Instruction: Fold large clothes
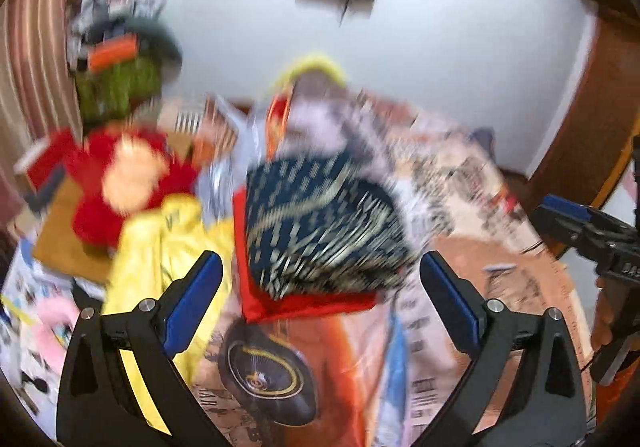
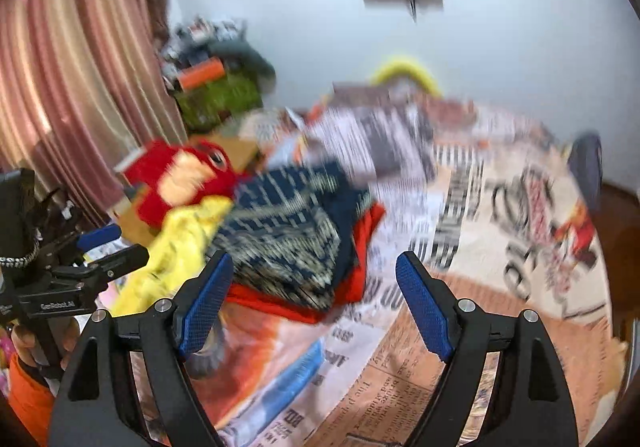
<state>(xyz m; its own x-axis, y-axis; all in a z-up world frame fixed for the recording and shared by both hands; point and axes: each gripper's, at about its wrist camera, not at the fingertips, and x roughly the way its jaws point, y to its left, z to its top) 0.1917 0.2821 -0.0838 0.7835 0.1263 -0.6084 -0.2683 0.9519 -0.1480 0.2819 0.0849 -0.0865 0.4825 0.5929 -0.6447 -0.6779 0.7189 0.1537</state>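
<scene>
In the left wrist view, the left claw stood wide open with nothing between its blue pads. Just beyond it a folded navy patterned garment lay on a red one, on the printed bedsheet. A yellow garment lay crumpled beside it, near a red soft toy. The right claw showed at the edge.

In the right wrist view, the right claw also gaped empty above the bedsheet. The navy garment lay just ahead, the yellow one touching it. Everything was blurred.

Each black tool has blue ribbed pads, silver screws; an orange sleeve.
</scene>
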